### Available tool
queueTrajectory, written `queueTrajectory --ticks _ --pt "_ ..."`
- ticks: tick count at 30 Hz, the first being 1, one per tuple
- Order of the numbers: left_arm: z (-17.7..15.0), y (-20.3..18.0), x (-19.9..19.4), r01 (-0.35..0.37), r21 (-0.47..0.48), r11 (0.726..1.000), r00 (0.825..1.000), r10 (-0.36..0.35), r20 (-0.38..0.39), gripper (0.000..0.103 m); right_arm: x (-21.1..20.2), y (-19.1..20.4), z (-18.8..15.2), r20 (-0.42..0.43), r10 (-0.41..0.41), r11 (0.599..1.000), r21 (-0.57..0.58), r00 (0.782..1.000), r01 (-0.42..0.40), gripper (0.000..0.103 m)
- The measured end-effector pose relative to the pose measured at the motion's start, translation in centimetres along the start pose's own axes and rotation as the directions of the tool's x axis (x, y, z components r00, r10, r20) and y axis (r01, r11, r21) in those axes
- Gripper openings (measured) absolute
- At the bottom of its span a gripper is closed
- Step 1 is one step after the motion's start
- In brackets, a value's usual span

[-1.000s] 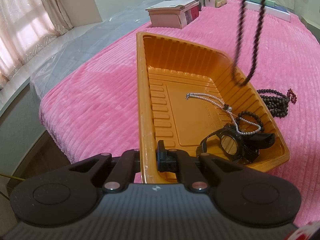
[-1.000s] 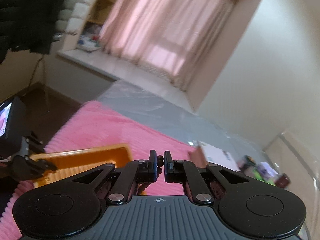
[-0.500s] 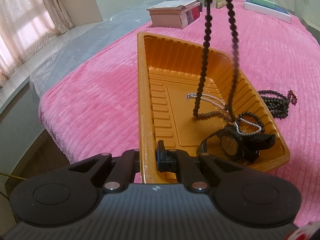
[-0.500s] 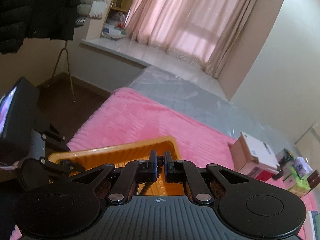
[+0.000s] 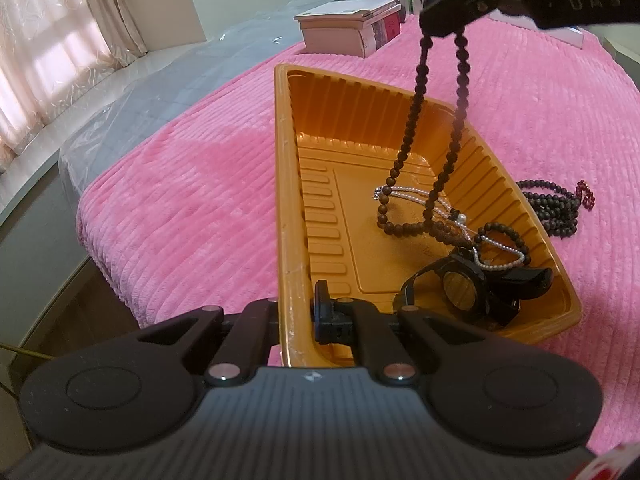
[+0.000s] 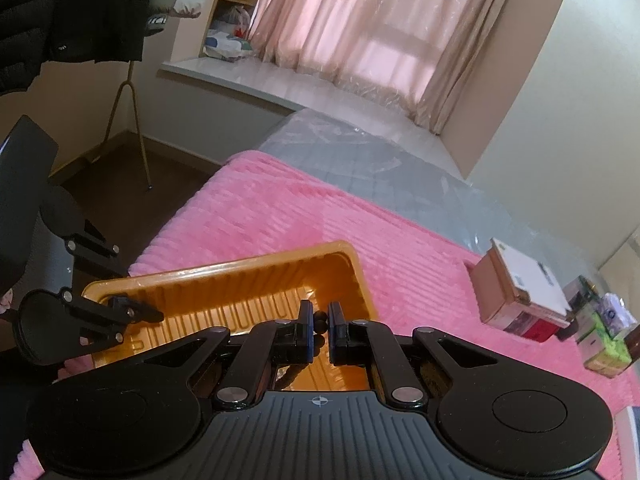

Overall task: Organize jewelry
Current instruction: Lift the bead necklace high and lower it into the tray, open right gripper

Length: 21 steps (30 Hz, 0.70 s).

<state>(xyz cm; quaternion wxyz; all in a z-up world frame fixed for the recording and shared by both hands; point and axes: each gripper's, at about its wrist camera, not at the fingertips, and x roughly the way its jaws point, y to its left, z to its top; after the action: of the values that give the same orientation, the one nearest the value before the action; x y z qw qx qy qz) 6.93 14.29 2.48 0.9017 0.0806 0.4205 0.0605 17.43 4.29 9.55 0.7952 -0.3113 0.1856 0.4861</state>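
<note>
Brown bead strand (image 5: 404,148) hangs from right gripper (image 5: 442,28), dipping into orange tray (image 5: 286,184).

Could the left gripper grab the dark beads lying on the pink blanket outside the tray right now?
Probably not. The left gripper is shut on the orange tray's rim, and the dark beads on the blanket lie past the tray's far wall. It would need to let go first.

The tray (image 5: 286,200) sits on the bed (image 5: 192,200). In it lie a pearl necklace (image 5: 416,196) and a watch (image 5: 460,288) at its near end. Right of the tray, on the bed, lies a bead pile (image 5: 556,208); behind the tray stands a box (image 5: 348,28). A bead strand (image 5: 416,96) hangs into the tray.
</note>
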Motion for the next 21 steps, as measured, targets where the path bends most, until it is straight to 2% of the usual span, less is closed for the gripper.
queueTrajectory --ticks 7,17,21 --pt "-0.02 0.06 0.07 -0.001 -0.001 1.000 1.000 0.001 0.000 0.003 1.00 0.18 -1.00 -0.044 0.027 1.000 0.015 0.999 -0.026 0.007" --pt "-0.05 0.04 0.15 -0.001 -0.002 1.000 1.000 0.001 -0.001 0.003 1.01 -0.09 -0.82 -0.048 0.043 0.998 0.039 0.998 -0.041 0.007" --pt "-0.06 0.05 0.12 -0.001 -0.003 1.000 1.000 0.001 -0.001 0.003 0.42 -0.77 -1.00 -0.023 0.046 0.996 0.081 0.999 -0.044 0.007"
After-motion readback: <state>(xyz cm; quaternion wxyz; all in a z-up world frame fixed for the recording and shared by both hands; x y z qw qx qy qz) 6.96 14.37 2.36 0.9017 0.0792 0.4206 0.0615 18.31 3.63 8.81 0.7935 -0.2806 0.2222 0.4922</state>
